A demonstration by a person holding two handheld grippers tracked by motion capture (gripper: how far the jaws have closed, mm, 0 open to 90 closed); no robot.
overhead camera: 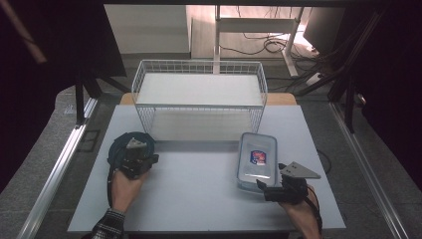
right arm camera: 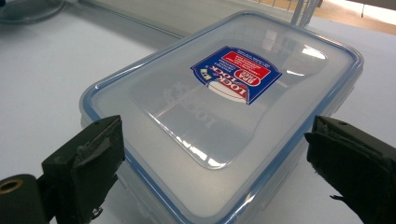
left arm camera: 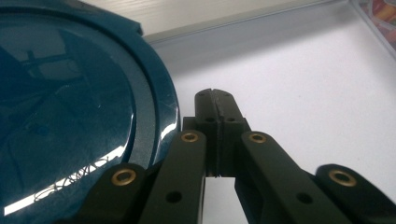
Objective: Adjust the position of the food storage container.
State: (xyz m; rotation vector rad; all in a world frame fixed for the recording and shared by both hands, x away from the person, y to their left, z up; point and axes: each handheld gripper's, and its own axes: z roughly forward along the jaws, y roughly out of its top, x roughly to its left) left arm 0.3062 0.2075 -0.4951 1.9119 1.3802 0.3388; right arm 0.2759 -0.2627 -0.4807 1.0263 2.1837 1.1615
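Right tool point(overhead camera: 269, 182) first: its jaws stand wide apart, one to each side of the near end of the clear plastic box point(overhead camera: 257, 161), and neither pad presses on it yet. From the right gripper view, the box point(right arm camera: 224, 116) lies straight ahead of me with its long axis running away from the tool toward the wire basket point(overhead camera: 199, 92), so the jaws straddle its short side. That is the relation the next move depends on, I think: the box is narrow enough across this end to fit between the pads, and closing here would take it by its two long walls. The lid with the blue seal and the red and blue label point(right arm camera: 236, 74) is on and looks flat and slippery, so I judge a grip low on the walls safer than one near the rim.

My left tool point(overhead camera: 135, 157) is pinched fully together with nothing between the jaws. It sits at the left of the tabletop point(overhead camera: 199, 199), and in the left gripper view its closed tips rest just beside the edge of a dark blue round plate point(left arm camera: 70, 116), apparently apart from it rather than on it.

The box lies on the right half of the tabletop, just in front of the basket's right corner and well apart from the plate. My right hand is clearly the nearer one to it; the left would have to cross the whole tabletop.
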